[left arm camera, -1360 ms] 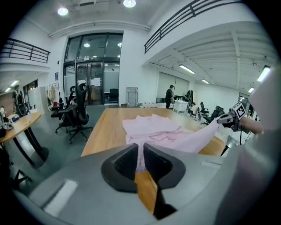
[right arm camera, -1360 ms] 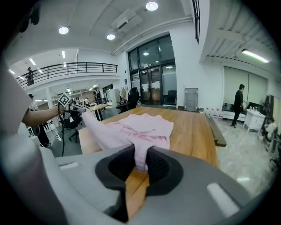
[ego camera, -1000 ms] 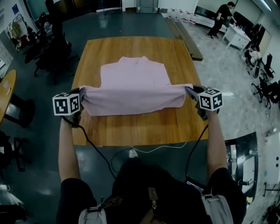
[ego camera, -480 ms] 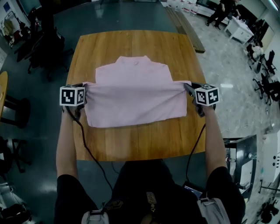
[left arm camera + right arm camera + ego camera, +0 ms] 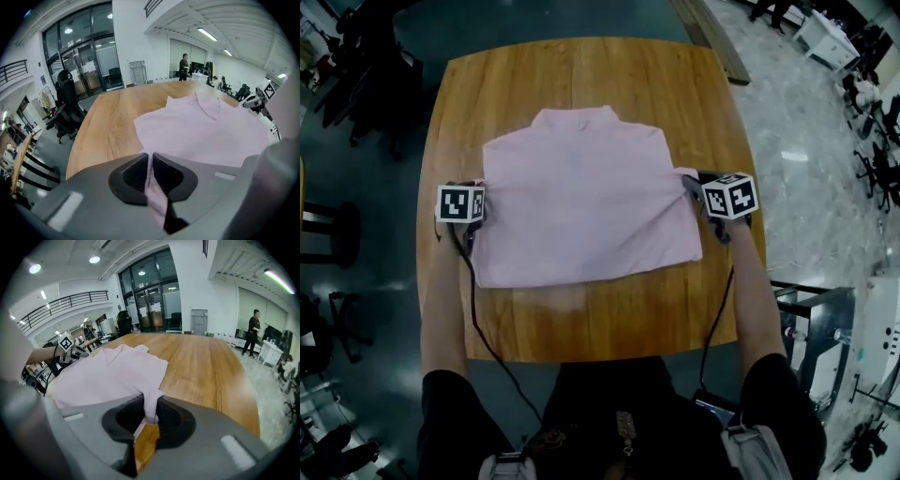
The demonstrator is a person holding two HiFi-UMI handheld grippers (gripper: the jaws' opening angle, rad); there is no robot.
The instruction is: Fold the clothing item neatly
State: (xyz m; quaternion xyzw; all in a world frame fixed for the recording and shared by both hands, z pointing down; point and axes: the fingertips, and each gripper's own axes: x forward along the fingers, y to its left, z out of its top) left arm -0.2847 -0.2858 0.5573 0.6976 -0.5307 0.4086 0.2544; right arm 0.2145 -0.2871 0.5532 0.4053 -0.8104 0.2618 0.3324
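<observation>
Versus one second earlier: both tools lower, and the lifted fold now laid flat. Left tool [image 5: 150, 159] was clamped on the shirt [image 5: 581, 202] edge, right tool [image 5: 151, 406] likewise. Shirt lay on the counter [image 5: 581, 323], spread between the tools.

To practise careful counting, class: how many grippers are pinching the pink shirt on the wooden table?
2. The left gripper is shut on the left edge of the pink shirt, and the right gripper is shut on its right edge. No other gripper shows.
</observation>
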